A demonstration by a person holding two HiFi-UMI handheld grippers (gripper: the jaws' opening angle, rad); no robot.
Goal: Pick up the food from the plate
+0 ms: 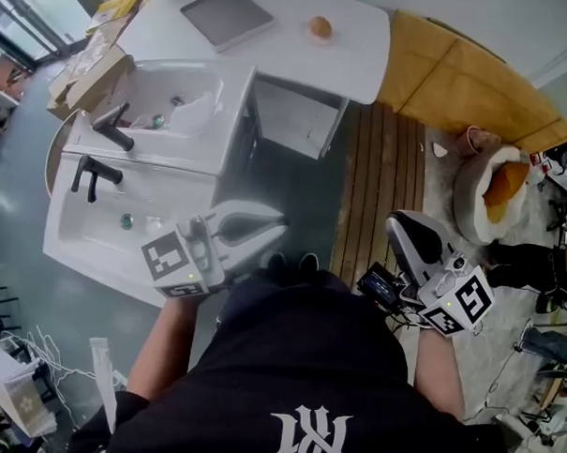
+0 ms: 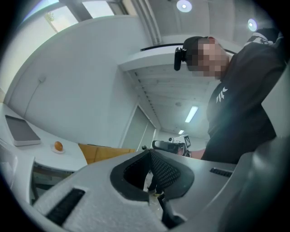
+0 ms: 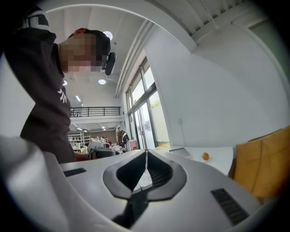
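In the head view, the food [image 1: 319, 27] — small, round, orange — was seen on its plate [image 1: 320, 41] at the far end of the white desk [image 1: 352, 60], well apart from the left gripper [image 1: 281, 232] and the right gripper [image 1: 396, 222], both low near the body.

In the left gripper view, the jaws were seen together with nothing between them.

In the right gripper view, the jaws were likewise closed and empty.

One gripper would best be carried forward and opened before the plate is reached — then closed gently, since the food looked liable to roll.

Round orange food [image 1: 319, 26] on white plate [image 1: 319, 40]
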